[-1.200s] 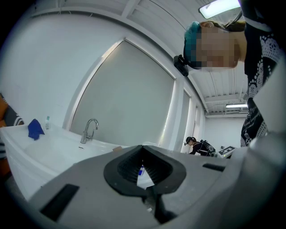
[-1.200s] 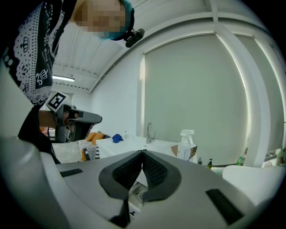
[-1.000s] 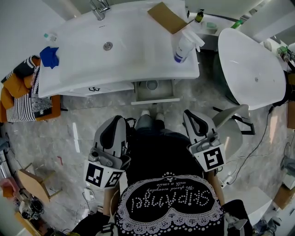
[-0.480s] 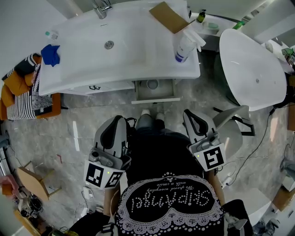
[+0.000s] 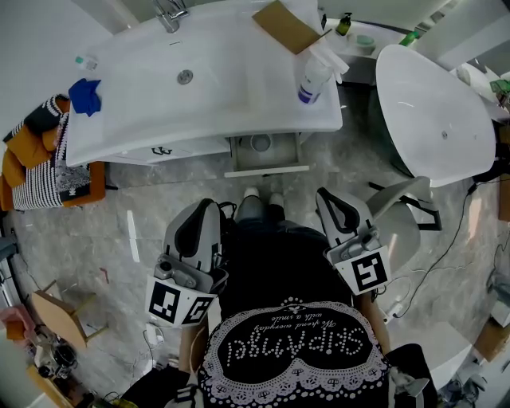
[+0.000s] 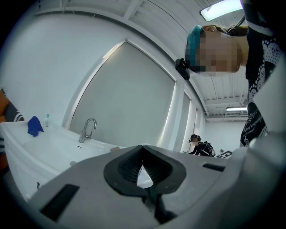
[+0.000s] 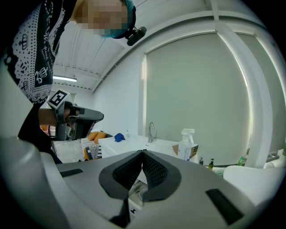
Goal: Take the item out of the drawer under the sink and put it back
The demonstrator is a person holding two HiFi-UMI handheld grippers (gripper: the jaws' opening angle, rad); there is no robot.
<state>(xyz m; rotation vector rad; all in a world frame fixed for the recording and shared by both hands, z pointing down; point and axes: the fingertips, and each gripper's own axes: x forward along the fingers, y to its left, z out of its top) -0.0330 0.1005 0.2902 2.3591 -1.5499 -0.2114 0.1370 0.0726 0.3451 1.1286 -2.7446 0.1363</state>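
Under the white sink counter (image 5: 119, 111) a narrow drawer (image 5: 267, 169) stands pulled out. A round pale item (image 5: 260, 143) lies inside it. The left gripper (image 5: 199, 211) and the right gripper (image 5: 327, 199) are held close to the person's body, well short of the drawer, pointing toward the sink. In the left gripper view the left gripper (image 6: 142, 147) has its jaws closed tip to tip with nothing between them. The right gripper (image 7: 143, 153) is likewise shut and empty, and the open drawer with the round item (image 7: 142, 193) shows through the gap below its tips.
On the counter stand a spray bottle (image 5: 312, 76), a cardboard box (image 5: 284, 25), a blue cloth (image 5: 84, 96) and the faucet (image 5: 171, 14). A white bathtub (image 5: 434, 111) is at the right, a white seat (image 5: 398, 227) beside the right gripper, and bags (image 5: 40, 179) at the left.
Both grippers have kept still and stay shut. Only the head view has swayed slightly.
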